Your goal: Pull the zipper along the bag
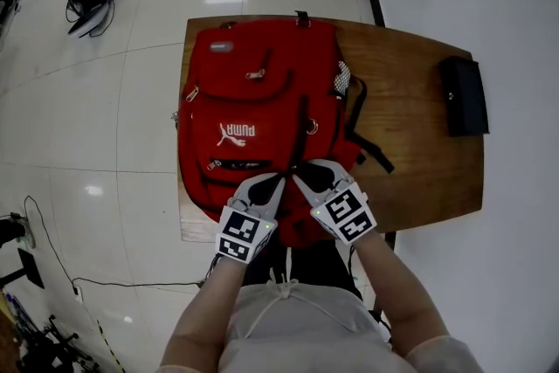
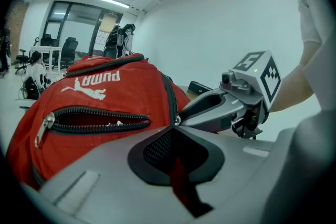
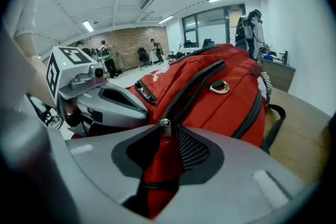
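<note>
- The red bag [image 1: 253, 109] lies flat on the wooden counter [image 1: 410, 127], its near end hanging over the edge by the person.
- A long black zipper [image 1: 300, 131] runs down the middle of the bag toward both grippers.
- The left gripper [image 1: 272, 184] and the right gripper [image 1: 306, 179] meet tip to tip at the near end of that zipper.
- In the left gripper view, the left gripper [image 2: 176, 126] has its jaws drawn together, with a fold of red bag cloth pinched in the gap.
- In the right gripper view, the right gripper [image 3: 165, 129] has its jaws closed at the metal pull [image 3: 165, 126], with red cloth running down between them.
- The front pocket [image 2: 100, 118] shows its own zipper part open.
- A metal ring [image 3: 219, 87] sits on the bag beside the long zipper.
- A black case [image 1: 463, 96] lies on the counter, well apart from the bag on the right.
</note>
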A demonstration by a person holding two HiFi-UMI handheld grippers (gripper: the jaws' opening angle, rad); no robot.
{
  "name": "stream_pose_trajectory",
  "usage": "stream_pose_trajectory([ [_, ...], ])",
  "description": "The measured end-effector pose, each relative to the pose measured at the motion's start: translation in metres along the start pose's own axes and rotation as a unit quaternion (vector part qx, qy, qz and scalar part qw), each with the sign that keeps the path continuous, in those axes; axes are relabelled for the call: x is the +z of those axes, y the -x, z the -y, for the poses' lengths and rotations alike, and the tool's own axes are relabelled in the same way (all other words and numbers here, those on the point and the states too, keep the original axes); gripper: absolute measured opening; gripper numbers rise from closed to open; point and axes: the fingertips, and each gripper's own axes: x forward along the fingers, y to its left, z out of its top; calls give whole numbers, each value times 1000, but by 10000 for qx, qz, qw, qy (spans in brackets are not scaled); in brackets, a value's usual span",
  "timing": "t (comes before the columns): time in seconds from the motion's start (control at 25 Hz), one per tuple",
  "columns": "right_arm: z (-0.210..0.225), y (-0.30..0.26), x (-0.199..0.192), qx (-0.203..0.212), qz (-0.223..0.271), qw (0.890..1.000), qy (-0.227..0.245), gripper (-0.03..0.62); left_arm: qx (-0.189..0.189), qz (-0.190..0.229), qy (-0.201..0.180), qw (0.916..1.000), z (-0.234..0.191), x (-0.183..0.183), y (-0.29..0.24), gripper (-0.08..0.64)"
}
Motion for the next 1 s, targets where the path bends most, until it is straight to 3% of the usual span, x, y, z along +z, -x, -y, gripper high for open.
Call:
stream_pose_trajectory([
  [0.16,-6,-13,-9,59,-441,9964,717,95,55,-86,52,9999,-1,1,-3,5],
  [0.56,-9,1,-4,838,-262,9961,92,55,291,-278,68,9992,-5,-2,-8,5],
  [0.68,-8,9,-9,738,-385,9964,126,9,296,-221,-62,9993,2,-2,-8,5],
  [0.84,-4,15,-11,583,-412,9971,269,8,316,-359,3,9989,2,-4,-14,5],
  [1.0,3,18,-15,137,-698,9917,1072,8,316,-537,12,9981,2,-8,-18,5],
])
